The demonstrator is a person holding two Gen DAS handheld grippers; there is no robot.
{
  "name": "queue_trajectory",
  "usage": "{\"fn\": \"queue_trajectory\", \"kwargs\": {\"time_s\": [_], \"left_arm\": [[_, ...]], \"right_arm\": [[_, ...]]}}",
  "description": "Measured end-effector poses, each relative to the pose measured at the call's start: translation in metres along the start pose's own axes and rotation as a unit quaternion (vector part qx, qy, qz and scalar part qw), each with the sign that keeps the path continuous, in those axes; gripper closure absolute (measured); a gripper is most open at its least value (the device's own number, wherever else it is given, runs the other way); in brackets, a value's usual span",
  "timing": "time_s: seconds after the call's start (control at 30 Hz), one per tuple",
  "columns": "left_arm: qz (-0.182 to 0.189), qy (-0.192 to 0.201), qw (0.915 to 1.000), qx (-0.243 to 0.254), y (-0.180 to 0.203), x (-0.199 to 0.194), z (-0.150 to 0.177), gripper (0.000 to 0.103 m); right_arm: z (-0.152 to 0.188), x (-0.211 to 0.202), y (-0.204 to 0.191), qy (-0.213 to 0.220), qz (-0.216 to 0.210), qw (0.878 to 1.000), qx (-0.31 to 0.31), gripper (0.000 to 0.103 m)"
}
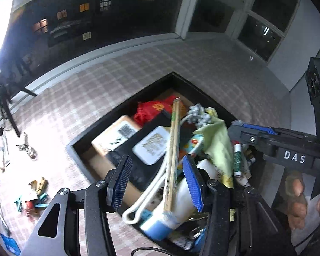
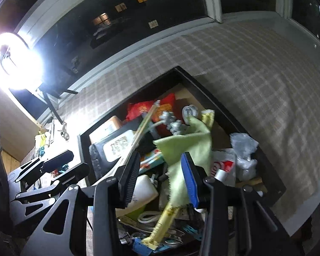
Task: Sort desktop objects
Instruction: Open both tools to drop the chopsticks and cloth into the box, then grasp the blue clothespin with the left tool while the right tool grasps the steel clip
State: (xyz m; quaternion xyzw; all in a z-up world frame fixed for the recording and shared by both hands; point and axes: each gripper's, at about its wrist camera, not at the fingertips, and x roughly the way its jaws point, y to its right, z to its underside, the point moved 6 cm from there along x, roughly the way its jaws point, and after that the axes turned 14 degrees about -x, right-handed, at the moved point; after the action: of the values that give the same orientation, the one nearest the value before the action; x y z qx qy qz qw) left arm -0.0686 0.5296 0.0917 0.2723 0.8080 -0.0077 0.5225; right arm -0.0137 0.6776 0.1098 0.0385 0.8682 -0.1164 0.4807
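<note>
On the far left of the checked tablecloth (image 1: 96, 89), some small things are lying scattered: a bunch of keys (image 1: 27, 147) and, nearer, a few blue clips (image 1: 40, 200). To the right of them the black tray (image 1: 125, 106) is sitting on the cloth, and it is holding a full heap of desktop objects.

The left gripper (image 1: 157, 183) is hovering over the near part of this tray with its jaws standing apart. A long wooden stick (image 1: 173, 149) and a white cable (image 1: 151, 194) are passing between the blue pads (image 1: 193, 183), but the pads are not pressing on them. Behind these, a white tin (image 1: 151, 145), a cardboard box (image 1: 115, 134) and a red packet (image 1: 151, 111) are lying in the tray.

Further right, a pale green cloth (image 2: 185, 147) is hanging between the fingers of the right gripper (image 2: 160, 179). Its jaws are also looking apart, and I cannot tell if they are pinching the cloth. A clear plastic bag (image 2: 244, 151) is lying at the right side of the tray.
</note>
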Motion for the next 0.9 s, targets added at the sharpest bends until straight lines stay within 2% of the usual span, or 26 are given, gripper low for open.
{"fn": "queue_trajectory", "kwargs": {"time_s": [0.37, 0.43, 0.47, 0.57, 0.73, 0.9], "left_arm": [[-0.047, 0.021, 0.9977, -0.045, -0.099, -0.029, 0.002, 0.056], [-0.058, 0.023, 0.9965, -0.056, -0.122, -0.035, 0.005, 0.056], [-0.062, 0.024, 0.9959, -0.062, -0.132, -0.037, 0.006, 0.056], [-0.074, 0.025, 0.9939, -0.077, -0.167, -0.045, 0.011, 0.057], [-0.105, 0.027, 0.9892, -0.1, -0.232, -0.059, 0.02, 0.06], [-0.135, 0.021, 0.9867, -0.088, -0.286, -0.069, 0.03, 0.067]], "right_arm": [[-0.027, 0.02, -0.082, 0.014, -0.028, 0.995, -0.092, 0.054], [-0.031, 0.026, -0.099, 0.011, -0.037, 0.993, -0.11, 0.043], [-0.033, 0.03, -0.108, 0.007, -0.034, 0.992, -0.122, 0.041], [-0.038, 0.037, -0.129, 0.001, -0.027, 0.991, -0.133, 0.041], [-0.053, 0.051, -0.169, -0.013, -0.049, 0.985, -0.167, 0.041], [-0.066, 0.076, -0.213, -0.04, -0.073, 0.973, -0.214, 0.041]]}}
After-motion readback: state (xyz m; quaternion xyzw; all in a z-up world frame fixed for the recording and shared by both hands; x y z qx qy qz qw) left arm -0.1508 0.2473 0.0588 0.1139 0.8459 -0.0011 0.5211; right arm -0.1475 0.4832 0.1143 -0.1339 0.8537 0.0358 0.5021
